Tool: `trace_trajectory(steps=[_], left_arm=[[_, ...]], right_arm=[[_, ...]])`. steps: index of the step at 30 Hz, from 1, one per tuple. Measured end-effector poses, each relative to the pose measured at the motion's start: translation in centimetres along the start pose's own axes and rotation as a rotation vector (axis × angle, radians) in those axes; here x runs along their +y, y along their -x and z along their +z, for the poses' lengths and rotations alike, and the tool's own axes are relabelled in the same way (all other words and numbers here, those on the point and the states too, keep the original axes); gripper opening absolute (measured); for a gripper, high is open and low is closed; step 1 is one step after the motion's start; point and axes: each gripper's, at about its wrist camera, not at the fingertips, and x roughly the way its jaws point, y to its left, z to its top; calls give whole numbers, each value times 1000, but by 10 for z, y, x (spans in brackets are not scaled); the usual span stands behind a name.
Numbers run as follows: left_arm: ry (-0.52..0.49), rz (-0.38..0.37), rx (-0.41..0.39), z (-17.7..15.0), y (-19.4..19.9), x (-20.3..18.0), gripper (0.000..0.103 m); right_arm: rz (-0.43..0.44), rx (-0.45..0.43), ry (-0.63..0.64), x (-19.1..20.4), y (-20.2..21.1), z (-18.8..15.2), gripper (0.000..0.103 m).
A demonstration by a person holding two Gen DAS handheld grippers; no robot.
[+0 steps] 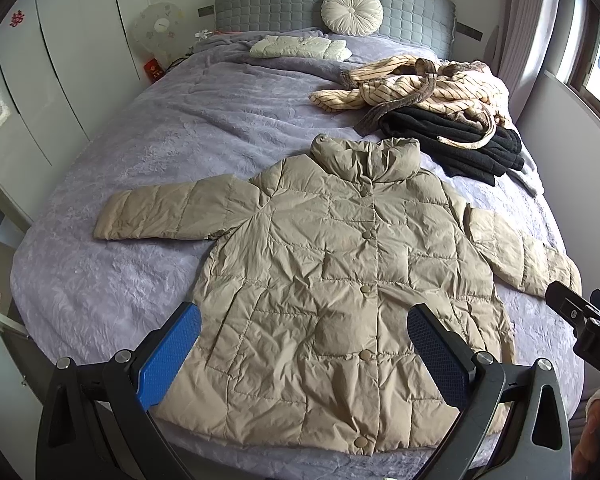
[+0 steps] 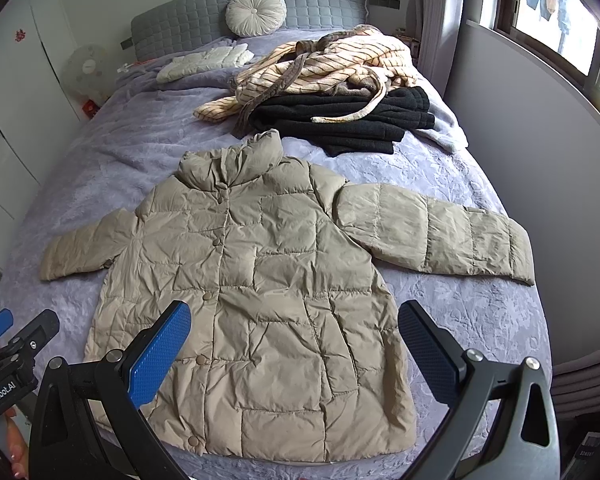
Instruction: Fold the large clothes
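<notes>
A beige quilted puffer jacket (image 1: 332, 280) (image 2: 252, 292) lies flat and face up on the bed, buttoned, collar toward the headboard, both sleeves spread out sideways. My left gripper (image 1: 304, 344) hovers open above the jacket's lower hem, nothing between its blue pads. Over the hem's right half, my right gripper (image 2: 294, 340) is likewise open and holds nothing. The right gripper's black body (image 1: 588, 320) shows at the right edge of the left wrist view. In the right wrist view the left gripper (image 2: 4, 344) appears at the left edge.
The bed (image 1: 140, 152) has a lilac-grey fleece cover. A striped cream robe (image 1: 420, 84) and black folded clothes (image 1: 460, 140) are piled at the far right. A folded white garment (image 1: 300, 48) and a round cushion (image 1: 352, 12) lie near the grey headboard. Wardrobes stand left, a window right.
</notes>
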Motion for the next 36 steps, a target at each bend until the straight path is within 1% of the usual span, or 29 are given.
trace_trajectory(steps=[6,8,10,12,13,14,15,17,19,20,22,25,26,28,32,36], left_arm=[[-1,13,7,-7,-2,4,103],[8,3,27,-13,-5,5,103],[16,-23,67,-14,-11,3,103],[42,-41,88,-16,-17,14,103],[61,-54,93,-14,-20,22,103],[81,-66,95,-13,-24,32,103],[102,-69,92,-12,-29,45,103],[144,-65,77,-7,-39,72,103],[186,-67,75,0,-53,106,103],[201,-71,82,3,-61,122,103],[230,-77,121,11,-84,159,103],[270,-69,165,24,-124,210,103],[283,-76,168,27,-137,225,103],[308,-77,190,32,-168,254,103],[426,-154,213,32,-234,309,103],[599,-264,224,26,-302,355,103]], right_arm=[[21,10,7,10,-3,-8,103],[49,18,13,18,-3,-12,103],[79,32,21,23,-6,-11,103],[92,51,29,37,-9,-17,103],[100,59,33,38,-10,-13,103],[109,63,40,49,-11,-17,103],[119,67,39,51,-13,-13,103],[167,86,20,68,-21,-13,103],[200,120,15,83,-36,-3,103],[208,126,16,93,-42,-1,103],[231,120,8,119,-57,2,103],[235,216,22,165,-87,0,103],[214,256,33,181,-101,-1,103],[190,307,48,204,-126,-3,103],[174,374,69,238,-171,-9,103],[178,408,98,264,-204,-13,103]])
